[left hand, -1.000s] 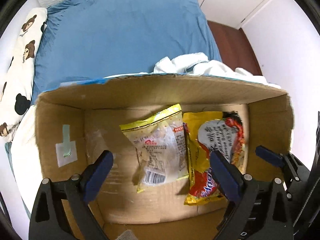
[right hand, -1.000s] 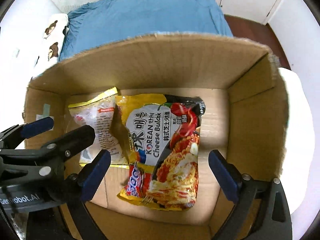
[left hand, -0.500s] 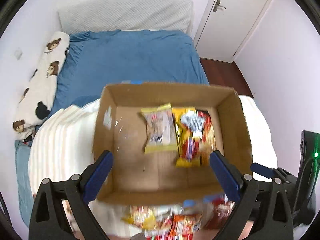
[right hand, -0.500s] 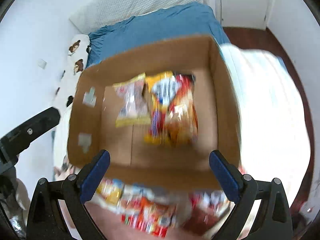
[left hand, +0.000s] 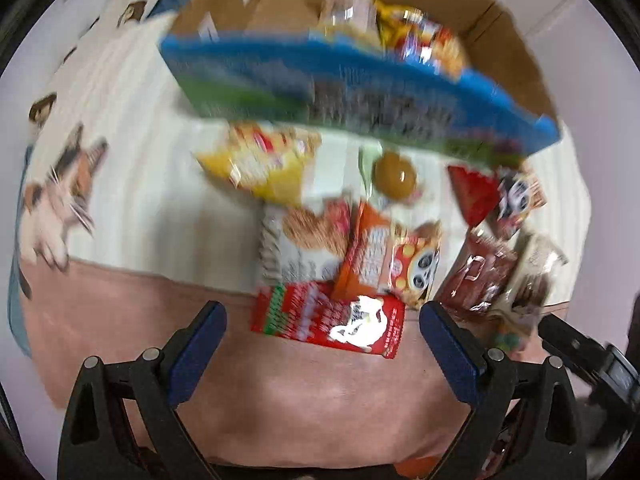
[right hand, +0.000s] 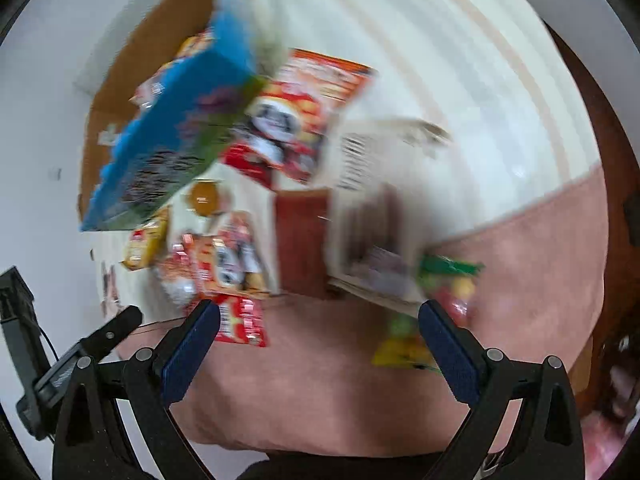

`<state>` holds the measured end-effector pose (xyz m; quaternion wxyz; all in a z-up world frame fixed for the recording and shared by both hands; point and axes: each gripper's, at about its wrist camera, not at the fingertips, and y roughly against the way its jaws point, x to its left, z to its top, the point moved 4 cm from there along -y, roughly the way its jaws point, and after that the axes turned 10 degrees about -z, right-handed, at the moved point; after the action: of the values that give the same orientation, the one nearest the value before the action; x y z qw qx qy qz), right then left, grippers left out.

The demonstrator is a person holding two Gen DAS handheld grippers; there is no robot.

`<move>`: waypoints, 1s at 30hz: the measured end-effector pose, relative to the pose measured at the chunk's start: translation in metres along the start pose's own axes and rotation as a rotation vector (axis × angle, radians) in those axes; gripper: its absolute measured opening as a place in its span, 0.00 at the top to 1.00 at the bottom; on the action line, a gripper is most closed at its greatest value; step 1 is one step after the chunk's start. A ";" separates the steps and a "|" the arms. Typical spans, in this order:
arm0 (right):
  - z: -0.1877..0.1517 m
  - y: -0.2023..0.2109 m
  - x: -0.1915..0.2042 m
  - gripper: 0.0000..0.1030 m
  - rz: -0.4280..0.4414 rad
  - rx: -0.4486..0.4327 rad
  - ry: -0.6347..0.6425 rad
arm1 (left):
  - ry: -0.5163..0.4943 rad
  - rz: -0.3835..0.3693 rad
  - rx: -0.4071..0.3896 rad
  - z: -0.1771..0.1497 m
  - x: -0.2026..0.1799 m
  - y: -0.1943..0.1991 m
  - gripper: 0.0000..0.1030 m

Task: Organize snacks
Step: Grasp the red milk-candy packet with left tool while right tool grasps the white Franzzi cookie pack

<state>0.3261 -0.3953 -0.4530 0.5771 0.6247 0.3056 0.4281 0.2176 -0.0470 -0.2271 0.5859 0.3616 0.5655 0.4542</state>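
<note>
A cardboard box (left hand: 504, 40) with a blue printed front wall (left hand: 320, 84) stands on the bed and holds two snack packs (left hand: 400, 28). In front of it lie several loose snack packs on the blanket: a yellow bag (left hand: 260, 164), a red pack (left hand: 328, 320), an orange panda pack (left hand: 388, 256) and brown packs (left hand: 480, 276). My left gripper (left hand: 320, 356) is open and empty above the red pack. My right gripper (right hand: 316, 356) is open and empty above the pink blanket, near a pale pack (right hand: 376, 240) and a green-and-yellow bag (right hand: 444, 292). Both views are blurred.
A cream and pink blanket (left hand: 320, 400) covers the bed. A cat picture (left hand: 56, 196) is on it at the left. A round amber jelly cup (left hand: 394, 176) lies by the box. The other gripper shows at the right edge of the left wrist view (left hand: 592, 364).
Both grippers have pulled back out of the box and swung down over the loose snacks in front of it. The box has gone from close up to the top of both views.
</note>
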 end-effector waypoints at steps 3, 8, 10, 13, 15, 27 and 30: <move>-0.004 -0.001 -0.021 0.03 -0.016 -0.023 -0.043 | 0.040 0.007 0.037 -0.011 -0.009 -0.033 0.04; 0.007 -0.002 -0.031 0.05 -0.034 -0.097 -0.083 | 0.085 0.076 0.049 -0.016 -0.016 -0.067 0.04; 0.017 -0.004 -0.025 0.05 -0.052 -0.112 -0.069 | 0.085 0.111 0.036 -0.014 -0.017 -0.075 0.04; 0.031 -0.016 -0.013 0.05 -0.102 -0.114 -0.040 | 0.045 0.188 0.059 -0.019 -0.017 -0.089 0.04; 0.037 -0.025 -0.003 0.06 -0.133 -0.114 -0.010 | 0.012 0.220 0.081 -0.030 -0.009 -0.094 0.04; 0.036 -0.033 0.023 0.15 -0.133 -0.133 0.033 | 0.242 0.122 0.158 -0.088 0.067 -0.061 0.03; 0.035 -0.033 0.028 0.15 -0.117 -0.135 0.024 | 0.455 -0.074 0.134 -0.080 0.072 -0.054 0.03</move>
<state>0.3737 -0.3820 -0.4791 0.6381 0.5605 0.3189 0.4207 0.1415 -0.0040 -0.3095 0.4343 0.2668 0.7247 0.4636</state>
